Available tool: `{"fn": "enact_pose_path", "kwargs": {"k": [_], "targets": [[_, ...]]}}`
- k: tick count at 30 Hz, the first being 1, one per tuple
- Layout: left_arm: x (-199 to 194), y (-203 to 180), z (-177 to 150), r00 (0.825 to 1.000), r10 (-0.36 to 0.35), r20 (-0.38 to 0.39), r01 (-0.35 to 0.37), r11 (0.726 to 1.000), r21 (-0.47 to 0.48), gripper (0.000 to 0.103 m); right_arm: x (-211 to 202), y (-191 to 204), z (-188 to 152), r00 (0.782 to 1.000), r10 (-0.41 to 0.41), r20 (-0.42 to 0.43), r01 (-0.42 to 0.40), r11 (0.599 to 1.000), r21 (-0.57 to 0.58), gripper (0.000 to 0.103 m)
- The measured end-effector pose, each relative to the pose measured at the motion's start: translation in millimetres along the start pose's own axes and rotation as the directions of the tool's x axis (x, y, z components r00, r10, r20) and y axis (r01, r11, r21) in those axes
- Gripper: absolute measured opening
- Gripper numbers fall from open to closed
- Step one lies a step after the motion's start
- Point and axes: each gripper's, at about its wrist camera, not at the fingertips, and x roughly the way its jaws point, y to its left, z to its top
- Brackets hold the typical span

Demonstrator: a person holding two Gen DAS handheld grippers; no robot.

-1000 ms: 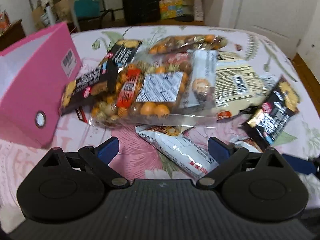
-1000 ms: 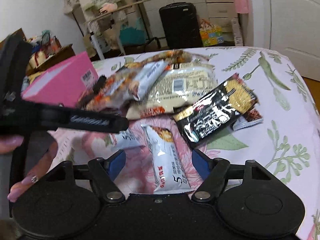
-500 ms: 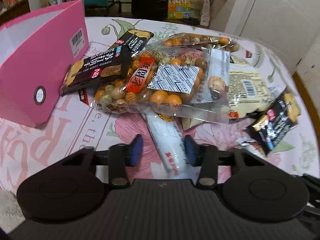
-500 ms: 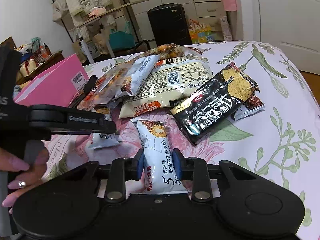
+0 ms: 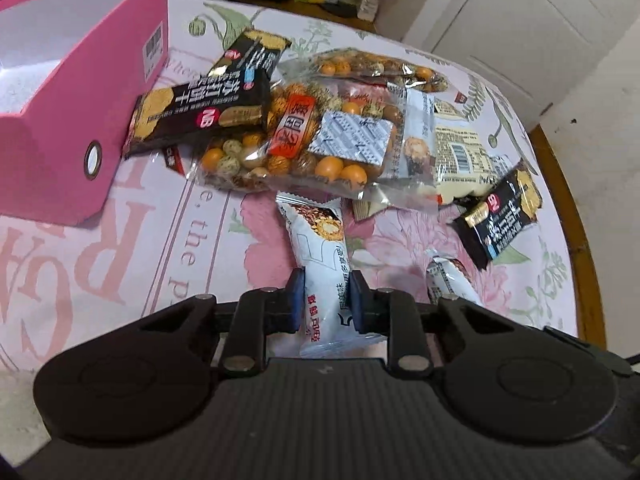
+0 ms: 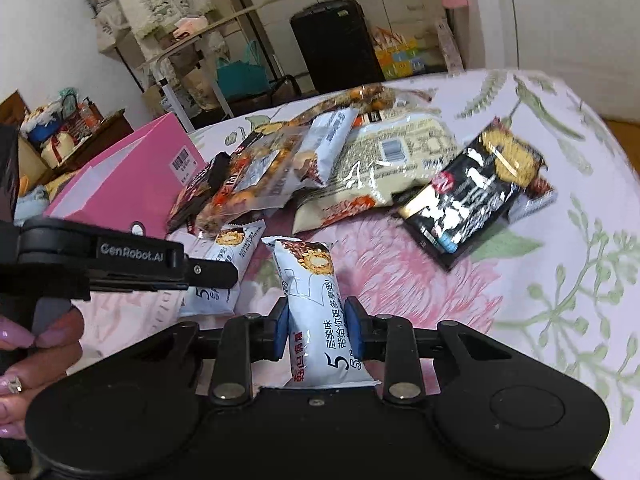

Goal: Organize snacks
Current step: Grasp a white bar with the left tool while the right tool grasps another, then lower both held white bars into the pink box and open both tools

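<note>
Your left gripper (image 5: 322,298) is clamped on a white wafer bar (image 5: 320,240), whose long axis runs straight out along the fingers; your right gripper (image 6: 316,326) pinches a second white bar (image 6: 310,280) likewise. The pink box (image 5: 60,128) lies ahead and to the left, nearer your left hand (image 6: 24,368), beside the snack pile (image 5: 320,136).

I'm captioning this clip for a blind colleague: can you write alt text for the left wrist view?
The left gripper is shut on a white snack bar lying on a pink floral tablecloth. Beyond it lies a heap of snack packets, with a clear bag of nuts in the middle. A pink box stands open at the left.
</note>
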Motion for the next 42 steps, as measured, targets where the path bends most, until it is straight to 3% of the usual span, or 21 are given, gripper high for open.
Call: {"fn": "enact_pose_path", "kwargs": {"k": [9, 13, 18, 27, 32, 38, 42], "targets": [[-15.9, 14.1, 2.9, 0.997, -0.006, -0.081, 0.008, 1.0, 0.028, 0.022, -0.3, 21.8, 3.2, 0.999, 0.024, -0.046, -0.023, 0.999, 0.038, 0.034], [-29.9, 21.1, 4.5, 0.996, 0.022, -0.091, -0.017, 0.998, 0.055, 0.022, -6.8, 35.9, 5.4, 0.996, 0.075, -0.054, -0.074, 0.997, 0.033, 0.034], [-55.4, 38.5, 9.7, 0.995, -0.009, -0.103, 0.014, 0.999, 0.047, 0.022, -16.8, 64.7, 12.9, 0.99, 0.129, -0.063, -0.131, 0.991, -0.023, 0.034], [-123.8, 68.9, 16.3, 1.0, -0.008, -0.002, 0.008, 0.997, 0.076, 0.022, -26.9, 126.9, 34.2, 0.974, 0.221, -0.055, -0.227, 0.961, -0.159, 0.034], [-156.4, 94.8, 26.4, 0.997, -0.009, 0.073, 0.005, 0.999, 0.043, 0.022, -20.6, 160.7, 54.1, 0.962, 0.268, -0.047, -0.272, 0.938, -0.216, 0.034], [-177.7, 132.9, 55.6, 0.985, 0.006, 0.171, -0.003, 1.0, -0.02, 0.022, 6.4, 198.8, 87.8, 0.947, 0.318, -0.041, -0.317, 0.908, -0.274, 0.034], [-173.9, 154.8, 87.9, 0.977, 0.029, 0.209, -0.018, 0.998, -0.052, 0.022, 38.2, 222.6, 120.1, 0.954, 0.298, -0.036, -0.291, 0.891, -0.349, 0.034]]}}
